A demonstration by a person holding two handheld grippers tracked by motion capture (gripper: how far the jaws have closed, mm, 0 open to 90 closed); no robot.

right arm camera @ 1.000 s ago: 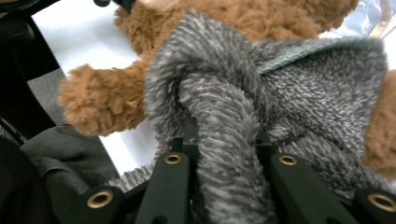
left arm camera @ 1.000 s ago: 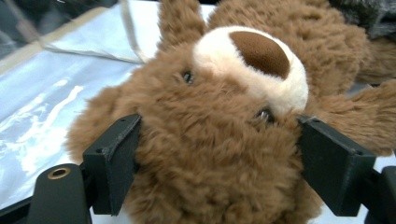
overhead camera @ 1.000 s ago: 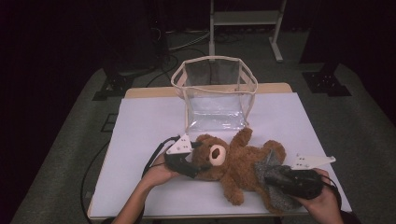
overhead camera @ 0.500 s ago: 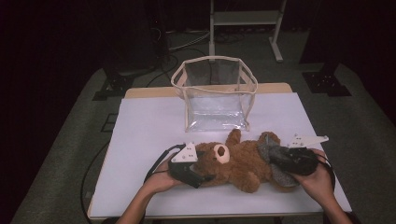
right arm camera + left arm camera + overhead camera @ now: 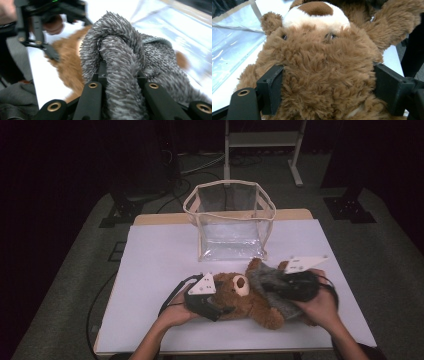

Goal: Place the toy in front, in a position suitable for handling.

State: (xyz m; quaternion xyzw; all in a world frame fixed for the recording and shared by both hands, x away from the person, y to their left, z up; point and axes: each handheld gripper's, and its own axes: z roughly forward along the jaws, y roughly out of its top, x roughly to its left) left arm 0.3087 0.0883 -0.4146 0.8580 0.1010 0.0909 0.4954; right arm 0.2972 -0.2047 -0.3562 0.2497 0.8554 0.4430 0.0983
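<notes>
With the left gripper (image 5: pixel 220 310) clamped on the teddy bear's (image 5: pixel 250 300) head, the right gripper (image 5: pixel 267 287), pinching the grey cloth (image 5: pixel 270 280), should draw it evenly across the body.

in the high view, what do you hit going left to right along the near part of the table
left claw → teddy bear → grey fuzzy cloth → right claw with the person's hand behind it

Right claw (image 5: pixel 274 289) with pinched grey cloth (image 5: pixel 267 279) now farther up over the teddy bear (image 5: pixel 245 297), nearer the bag (image 5: pixel 230 220).
</notes>
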